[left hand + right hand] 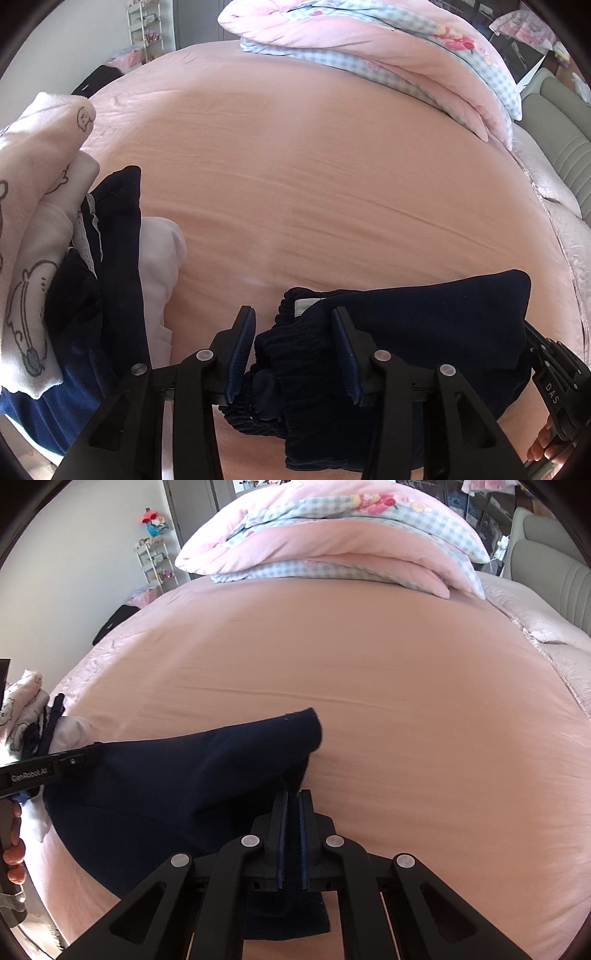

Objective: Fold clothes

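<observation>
So the navy garment [155, 786] is lying on the pink bed [406, 701] in the lower left of the right wrist view, and the right tongs [292, 794] are pinched together on its edge at lower centre, my guess being that corner is held so it can be lifted and folded over. In the left wrist view the left tongs [293, 314] stand partly apart around the bunched elastic waistband [295, 347] at bottom centre, with the pads not clearly pressing on it. The pile of other clothes [74, 258] sits at the left edge, probably parked clear of the folding area.
</observation>
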Available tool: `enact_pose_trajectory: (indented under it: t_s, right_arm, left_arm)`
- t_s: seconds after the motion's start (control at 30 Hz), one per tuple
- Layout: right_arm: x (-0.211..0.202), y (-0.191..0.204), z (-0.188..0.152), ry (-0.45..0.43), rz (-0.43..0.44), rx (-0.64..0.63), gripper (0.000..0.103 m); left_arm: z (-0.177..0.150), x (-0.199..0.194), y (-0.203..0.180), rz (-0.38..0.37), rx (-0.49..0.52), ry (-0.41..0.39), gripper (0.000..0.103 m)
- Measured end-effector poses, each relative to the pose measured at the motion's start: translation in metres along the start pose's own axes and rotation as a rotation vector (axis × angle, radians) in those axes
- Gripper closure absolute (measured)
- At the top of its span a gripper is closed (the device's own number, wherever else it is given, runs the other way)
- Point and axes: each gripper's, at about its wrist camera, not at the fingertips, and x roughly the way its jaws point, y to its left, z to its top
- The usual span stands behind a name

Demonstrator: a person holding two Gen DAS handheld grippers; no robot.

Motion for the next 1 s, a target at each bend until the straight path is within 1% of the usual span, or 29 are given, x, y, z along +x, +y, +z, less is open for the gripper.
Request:
enact_pose_trajectory:
  t_s: [0.07,0.13,0.2,0.27,0.33,0.37,0.4,0.43,0.47,0.57,0.67,0.7,0.8,0.83,0.9,1.0]
  right_arm:
    - [0.002,-0.009,-0.002,0.026,0.02,0.047,0.101]
    - [0.003,-0.019,-0.003,0.044,0.064,0.096,0.101]
    - [0.001,-0.028,-0.002,0.055,0.143,0.146,0.101]
    - [-0.003,-0.04,0.001,0.041,0.223,0.214,0.099]
    - [-0.003,-0.053,0.004,0.048,0.3,0.262,0.086]
    - [-0.003,-0.058,0.004,0.043,0.33,0.278,0.071]
    - [-0.004,-0.061,0.005,0.04,0.368,0.283,0.064]
    - [-0.002,-0.063,0.006,0.054,0.407,0.282,0.063]
    - [0.001,-0.064,0.007,0.075,0.446,0.279,0.063]
    - [0.013,-0.066,0.005,0.13,0.494,0.279,0.063]
    - [0.021,-0.06,0.0,0.178,0.509,0.253,0.063]
    - [0.023,-0.058,-0.001,0.183,0.508,0.248,0.063]
    - [0.026,-0.051,-0.001,0.177,0.5,0.238,0.064]
    - [0.024,-0.048,0.0,0.166,0.493,0.231,0.067]
    - [0.017,-0.039,0.004,0.125,0.472,0.189,0.096]
    - [0.006,-0.021,0.01,0.074,0.409,0.102,0.097]
  left_arm:
    - [0.0,0.001,-0.001,0.009,0.004,-0.002,0.064]
    - [0.0,0.003,-0.005,0.017,0.013,0.005,0.064]
    - [-0.001,0.004,-0.006,0.027,0.029,0.004,0.064]
    - [-0.002,0.003,-0.005,0.024,0.032,0.006,0.064]
    - [-0.002,0.003,-0.002,0.008,0.025,0.013,0.064]
    - [-0.001,0.003,0.0,-0.006,0.02,0.017,0.064]
    - [0.0,0.003,0.002,-0.019,0.014,0.021,0.068]
    - [0.002,0.002,0.003,-0.032,0.016,0.027,0.071]
    - [0.004,0.002,0.004,-0.045,0.019,0.034,0.072]
    - [0.011,0.001,0.006,-0.073,0.018,0.057,0.075]
    - [0.02,0.001,0.008,-0.096,-0.007,0.081,0.076]
    - [0.022,0.002,0.009,-0.102,-0.017,0.086,0.076]
    - [0.026,-0.003,0.004,-0.094,0.001,0.064,0.076]
    - [0.026,-0.004,0.0,-0.091,0.005,0.06,0.076]
    - [0.026,-0.004,-0.002,-0.082,0.002,0.063,0.076]
    - [0.026,0.0,-0.003,-0.06,-0.006,0.074,0.076]
